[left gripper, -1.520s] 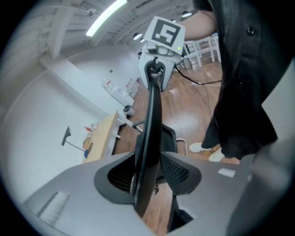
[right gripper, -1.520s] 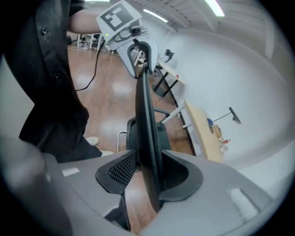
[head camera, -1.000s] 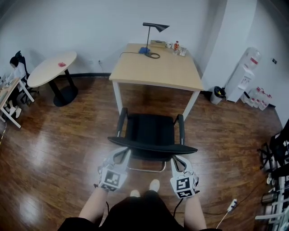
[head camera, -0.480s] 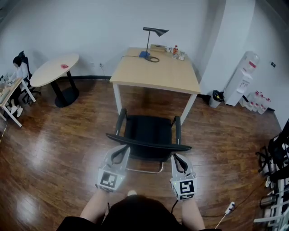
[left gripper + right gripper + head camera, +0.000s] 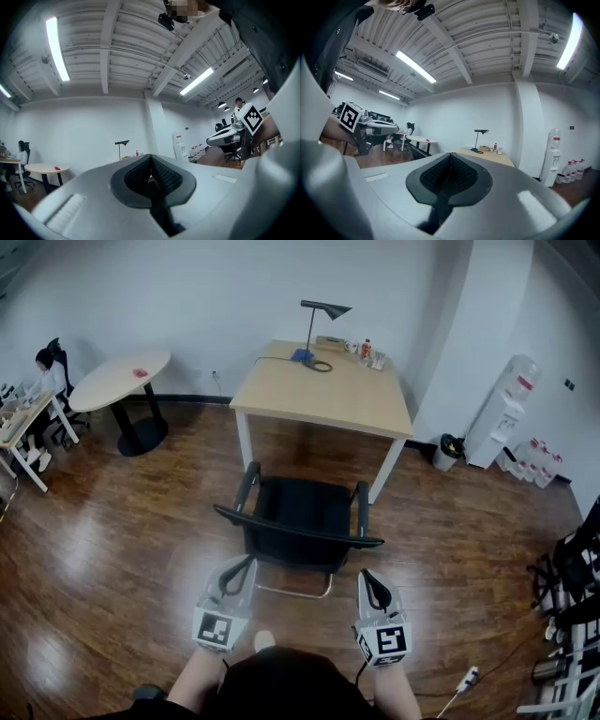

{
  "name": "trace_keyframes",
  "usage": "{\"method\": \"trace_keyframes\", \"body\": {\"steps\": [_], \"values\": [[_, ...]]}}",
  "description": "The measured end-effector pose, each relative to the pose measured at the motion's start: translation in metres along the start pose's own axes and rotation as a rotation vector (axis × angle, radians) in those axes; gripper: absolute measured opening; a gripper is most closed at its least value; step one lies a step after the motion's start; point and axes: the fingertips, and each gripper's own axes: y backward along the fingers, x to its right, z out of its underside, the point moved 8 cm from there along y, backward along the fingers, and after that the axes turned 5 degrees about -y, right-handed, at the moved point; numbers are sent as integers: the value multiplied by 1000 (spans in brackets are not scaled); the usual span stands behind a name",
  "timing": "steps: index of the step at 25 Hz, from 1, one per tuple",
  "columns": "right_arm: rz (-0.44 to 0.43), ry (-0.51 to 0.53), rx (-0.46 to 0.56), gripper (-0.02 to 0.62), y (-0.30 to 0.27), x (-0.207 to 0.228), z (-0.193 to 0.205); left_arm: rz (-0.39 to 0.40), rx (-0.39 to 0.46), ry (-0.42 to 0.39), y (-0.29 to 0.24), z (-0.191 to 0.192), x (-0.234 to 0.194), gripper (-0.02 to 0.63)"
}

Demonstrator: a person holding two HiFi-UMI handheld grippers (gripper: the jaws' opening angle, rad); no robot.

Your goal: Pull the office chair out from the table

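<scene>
The black office chair (image 5: 302,509) stands on the wood floor, clear of the light wooden table (image 5: 323,390), its backrest (image 5: 296,531) toward me. My left gripper (image 5: 243,564) is shut and empty, a short way behind the backrest's left end. My right gripper (image 5: 368,576) is behind the right end, also apart from it; its jaws have just been closing with nothing between them. In the left gripper view the left gripper (image 5: 150,176) has its pads together. The right gripper (image 5: 450,172) looks the same in the right gripper view. Both point level toward the table.
A black desk lamp (image 5: 319,310) and small bottles stand at the table's far edge. Far left are a round table (image 5: 117,381) and a seated person (image 5: 45,371). At the right are a water dispenser (image 5: 506,413), a bin (image 5: 448,442) and dark equipment (image 5: 567,568).
Both grippers have come away from the chair's backrest, where they were a second ago, and have drawn back toward me. The chair now sits slightly turned.
</scene>
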Motion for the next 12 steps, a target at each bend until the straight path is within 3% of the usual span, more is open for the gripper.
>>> {"method": "trace_keyframes", "body": {"steps": [12], "values": [[-80,-52,35,12,42,0,6,-48,-24,19,35,-4,33,2]]}}
